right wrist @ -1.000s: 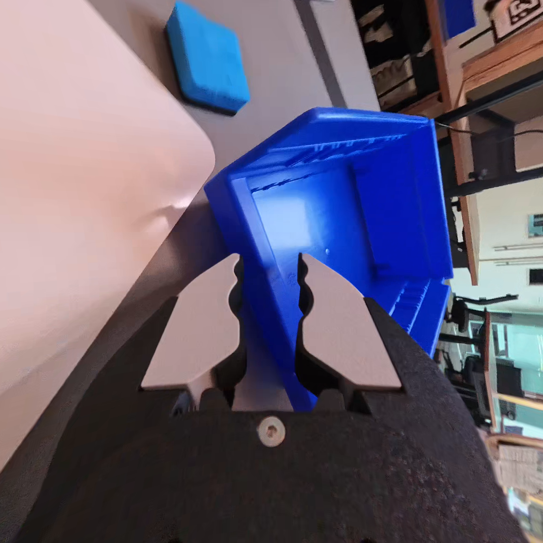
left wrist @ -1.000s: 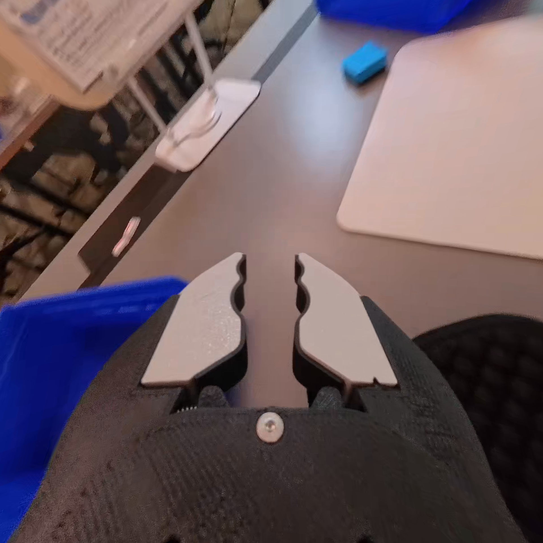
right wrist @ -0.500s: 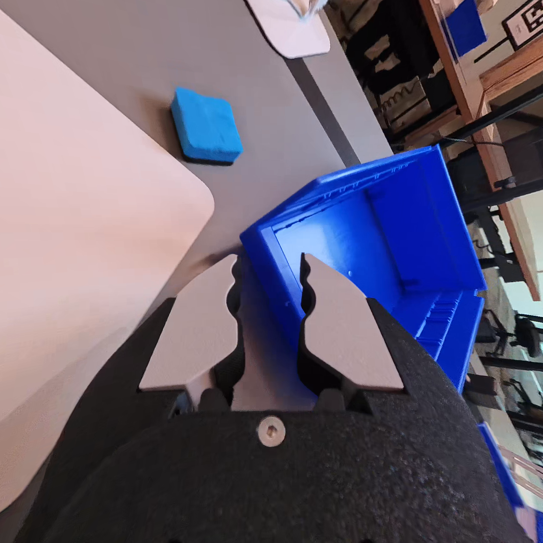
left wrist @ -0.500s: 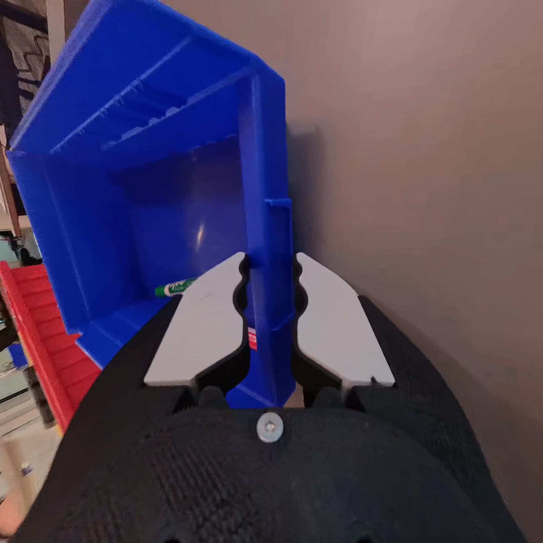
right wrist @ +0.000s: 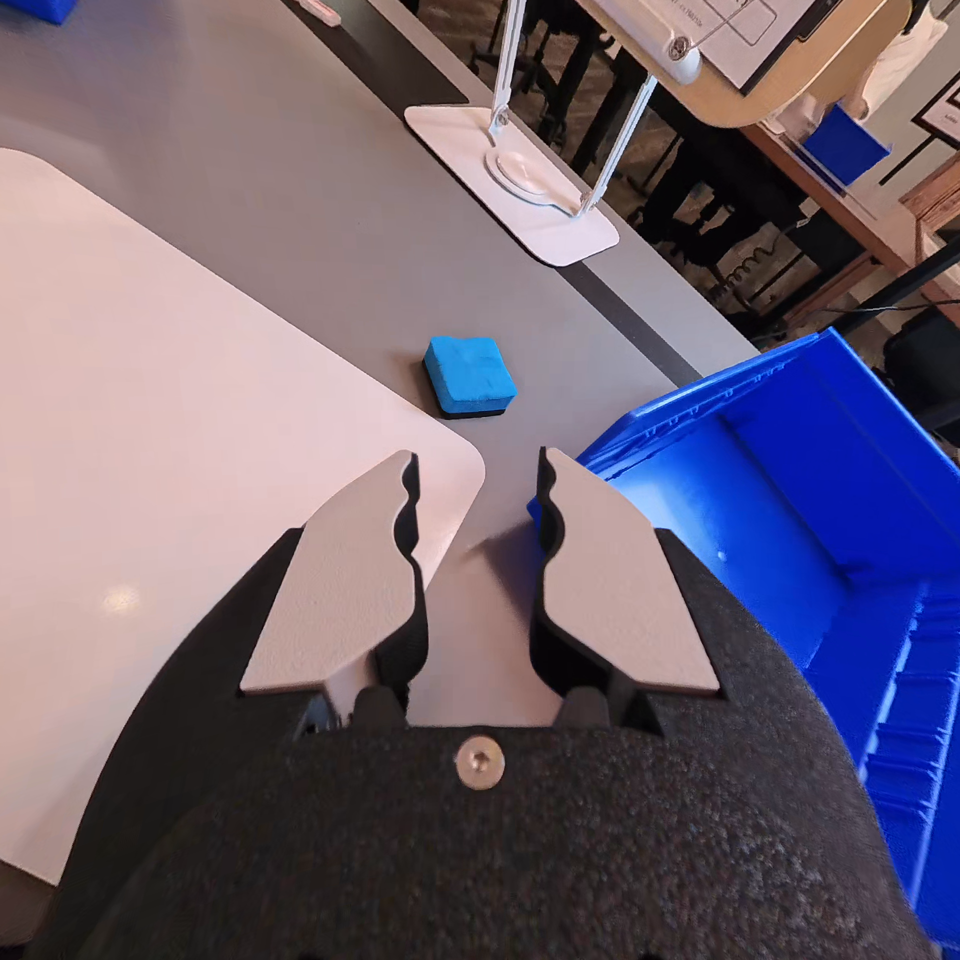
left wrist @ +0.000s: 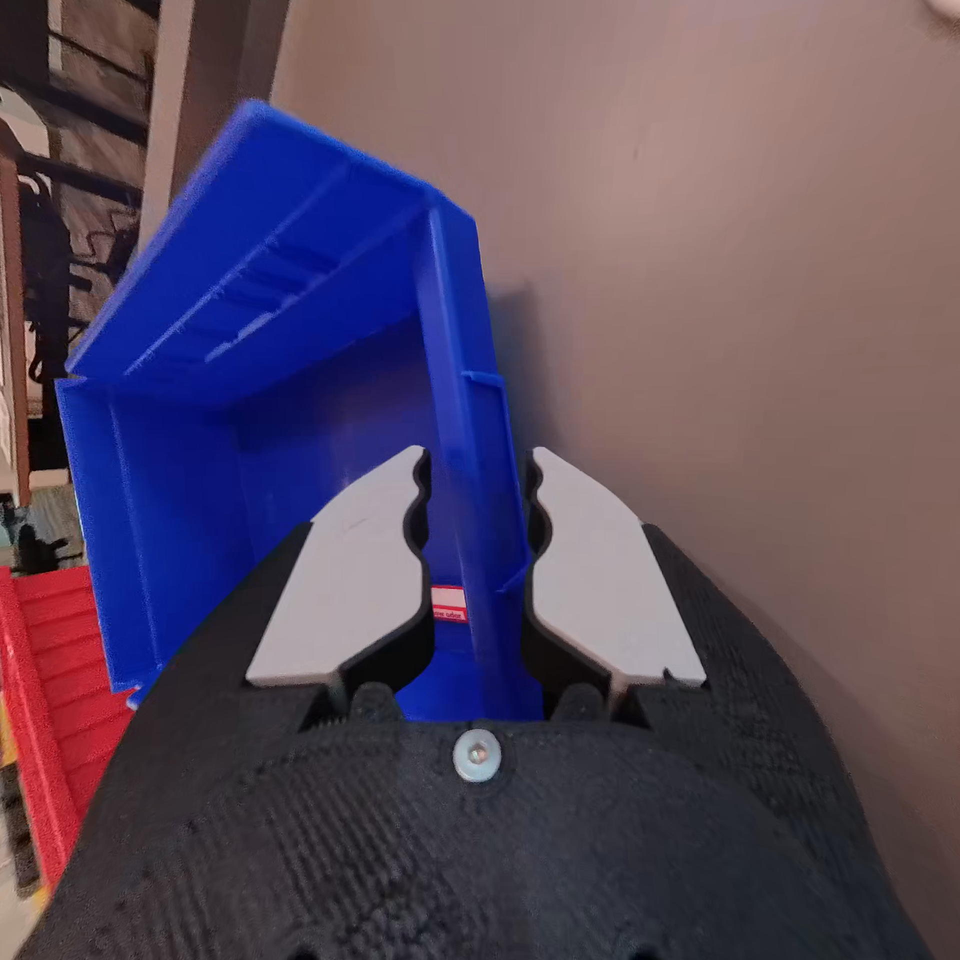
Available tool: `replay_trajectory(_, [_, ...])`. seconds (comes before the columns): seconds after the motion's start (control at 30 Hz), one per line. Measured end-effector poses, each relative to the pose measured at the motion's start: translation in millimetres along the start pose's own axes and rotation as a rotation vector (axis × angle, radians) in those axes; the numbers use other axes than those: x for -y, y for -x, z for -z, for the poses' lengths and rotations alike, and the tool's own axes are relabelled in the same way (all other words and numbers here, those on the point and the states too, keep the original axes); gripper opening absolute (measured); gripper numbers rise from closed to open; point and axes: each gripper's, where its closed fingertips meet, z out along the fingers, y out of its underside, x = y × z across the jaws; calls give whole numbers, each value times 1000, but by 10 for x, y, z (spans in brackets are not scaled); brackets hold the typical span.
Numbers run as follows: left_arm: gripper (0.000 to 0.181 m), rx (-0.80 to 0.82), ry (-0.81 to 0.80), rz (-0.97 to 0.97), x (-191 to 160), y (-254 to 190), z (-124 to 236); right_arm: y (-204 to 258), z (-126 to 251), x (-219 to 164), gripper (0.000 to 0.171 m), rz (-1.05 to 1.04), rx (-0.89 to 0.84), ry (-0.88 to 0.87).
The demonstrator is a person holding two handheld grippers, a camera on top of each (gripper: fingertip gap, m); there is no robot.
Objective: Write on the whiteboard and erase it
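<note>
A: Left gripper (left wrist: pixel 475 457) is over a blue bin (left wrist: pixel 218 467), fingers apart, straddling the bin's right wall. Whether they touch that wall I can't tell.

B: Right gripper (right wrist: pixel 477 457) is spread too, nothing between its fingers, hanging over the grey table (right wrist: pixel 291 197) by the whiteboard's rounded corner.

A: That whiteboard (right wrist: pixel 171 395) shows only in the right wrist view. It lies flat on the left, and its visible part is blank.

B: The eraser (right wrist: pixel 470 375) as well: one blue block on a dark base, on the table just past that corner, apart from the board.

A: My view alone gets a red bin (left wrist: pixel 54 675), at the lower left, beside the blue one.

B: Bins, then: one blue in your view and one blue bin (right wrist: pixel 810 519) in mine, on the right, its visible floor bare.

A: Deep in mine, between the fingers, one white-and-red label (left wrist: pixel 448 602) shows; what carries it I can't make out.

B: One white lamp base (right wrist: pixel 511 176) at the far table edge, two thin arms rising from it.
</note>
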Motion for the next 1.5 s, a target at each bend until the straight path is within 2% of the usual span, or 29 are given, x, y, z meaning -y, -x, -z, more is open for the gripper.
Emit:
replay_trajectory(0.1, [44, -43, -132, 93, 164, 138, 252, 23, 9, -6, 44, -2, 2, -7])
replay_trajectory(0.23, [43, -29, -210, 257, 102, 782, 460, 61, 17, 34, 44, -14, 19, -34])
replay_trajectory(0.3, [45, -98, -138, 287, -66, 1015, 351, 85, 6, 47, 44, -20, 32, -43])
replay_trajectory(0.37, [42, -161, -37, 222, -262, 1187, 144, 101, 4, 51, 44, -15, 37, -46])
replay_trajectory(0.5, [42, -326, 231, 158, -637, 1181, -254, 85, 80, 69, 44, -3, 17, -53])
replay_trajectory(0.63, [50, -322, 481, -108, -1077, 1253, -565, 45, 152, 65, 43, -13, 4, -68])
replay_trajectory(0.7, [53, -323, 557, -168, -1245, 1282, -700, 33, 166, 40, 44, -22, 2, -64])
replay_trajectory(0.77, [61, -297, 560, -228, -1302, 1332, -842, 30, 176, 14, 43, -25, 0, -60])
replay_trajectory(0.9, [21, -262, 438, -327, -1136, 1337, -1022, 51, 151, 3, 44, -47, 22, -57])
replay_trajectory(1.0, [18, -292, 434, -340, -1018, 1223, -937, 103, 150, 57, 44, -45, 40, -69])
replay_trajectory(1.07, [17, -238, 347, -330, -772, 1225, -796, 160, 161, 94, 43, -31, 46, -80])
replay_trajectory(1.23, [17, -141, 89, -267, -154, 1175, -137, 359, 179, 263, 43, -22, 99, -138])
replay_trajectory(1.3, [17, -106, 27, -271, -7, 1141, 64, 461, 164, 351, 43, 0, 119, -154])
replay_trajectory(1.4, [16, -97, 26, -291, 2, 1066, 91, 589, 111, 459, 43, 64, 134, -161])
replay_trajectory(1.5, [17, -91, 94, -365, -179, 1039, -153, 700, 66, 540, 43, 111, 149, -163])
